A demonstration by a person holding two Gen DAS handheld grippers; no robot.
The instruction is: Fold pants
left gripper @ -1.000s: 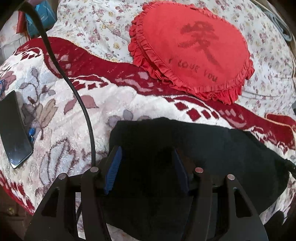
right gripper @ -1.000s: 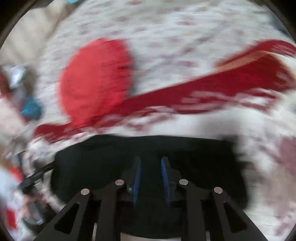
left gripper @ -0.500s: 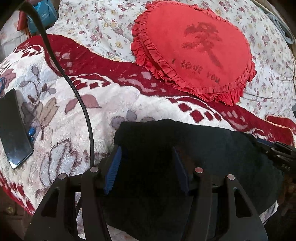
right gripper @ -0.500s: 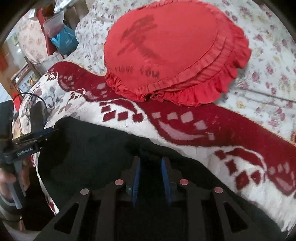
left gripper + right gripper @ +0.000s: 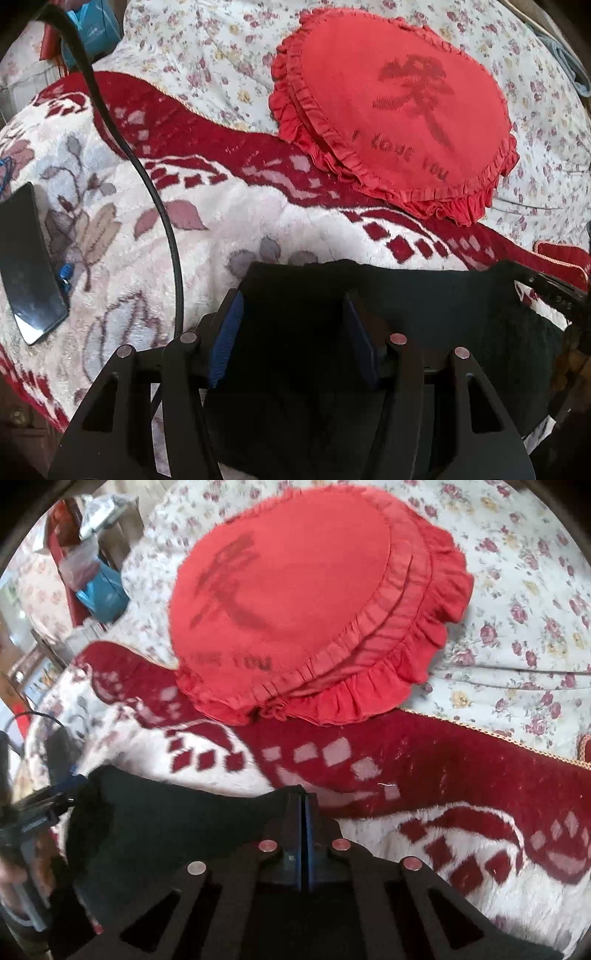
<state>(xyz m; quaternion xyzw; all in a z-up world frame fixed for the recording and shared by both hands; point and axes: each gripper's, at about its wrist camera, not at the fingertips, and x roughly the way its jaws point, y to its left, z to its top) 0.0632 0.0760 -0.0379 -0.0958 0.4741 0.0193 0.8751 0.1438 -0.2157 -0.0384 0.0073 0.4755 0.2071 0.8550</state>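
Black pants (image 5: 424, 314) lie on blanket (image 5: 258, 206) before heart pillow (image 5: 395, 110). Right claw (image 5: 303, 805) pinches far corner; left claw (image 5: 291, 306) gapes wide astride cloth. Advice: close left before lifting, keep edges level.

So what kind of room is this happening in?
Most likely a bedroom: the black pants lie on a plush red-and-white blanket over a floral bedspread, with a red heart-shaped pillow resting behind.

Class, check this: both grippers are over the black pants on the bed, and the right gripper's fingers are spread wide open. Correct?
Not quite. The right gripper is shut, blue pads pressed together on the black pants, as the right wrist view shows. The left gripper is the open one.
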